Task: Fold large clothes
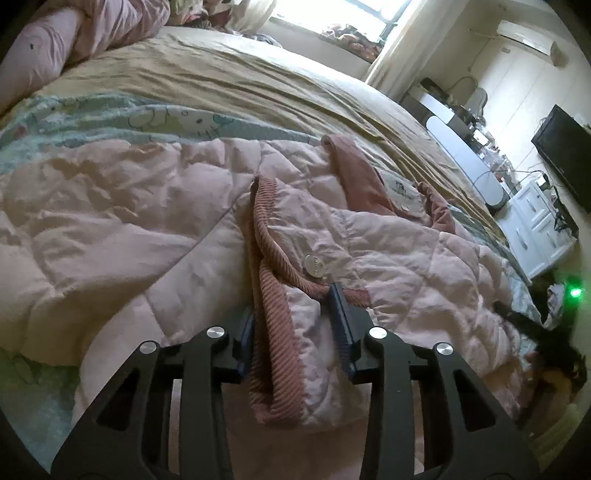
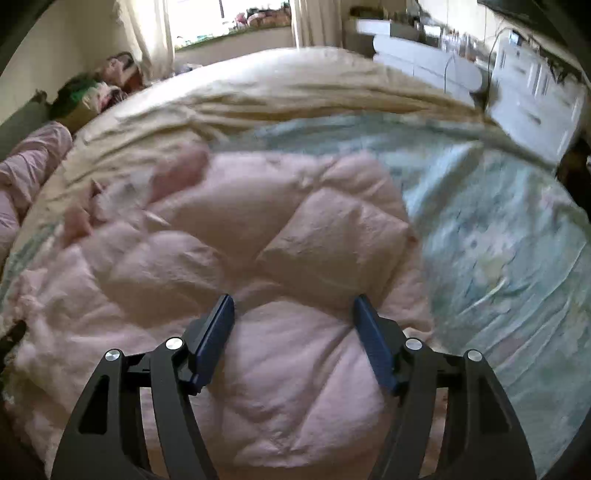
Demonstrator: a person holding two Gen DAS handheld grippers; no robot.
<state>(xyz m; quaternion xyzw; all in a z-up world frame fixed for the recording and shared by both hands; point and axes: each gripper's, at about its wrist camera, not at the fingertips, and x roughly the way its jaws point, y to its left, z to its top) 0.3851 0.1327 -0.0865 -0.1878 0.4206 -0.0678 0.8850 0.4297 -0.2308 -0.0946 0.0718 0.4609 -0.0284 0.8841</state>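
A pale pink quilted jacket (image 1: 147, 221) lies spread on the bed. Its ribbed dusty-pink collar (image 1: 269, 295) and a silver snap button (image 1: 314, 266) are close to the camera. My left gripper (image 1: 293, 301) is shut on the jacket at the collar edge, with the fabric bunched between the blue pads (image 1: 340, 317). In the right wrist view the same jacket (image 2: 295, 240) fills the middle, somewhat blurred. My right gripper (image 2: 293, 299) hovers just over a puffy quilted panel. It is open, with its pads apart on either side of the fabric and not pressing on it.
The bed carries a light blue patterned sheet (image 2: 498, 240) and a beige blanket (image 1: 221, 74). A pink duvet (image 1: 74, 33) is heaped at the head end. White drawers (image 1: 535, 229) and a dark screen (image 1: 565, 147) stand beyond the bed's far side.
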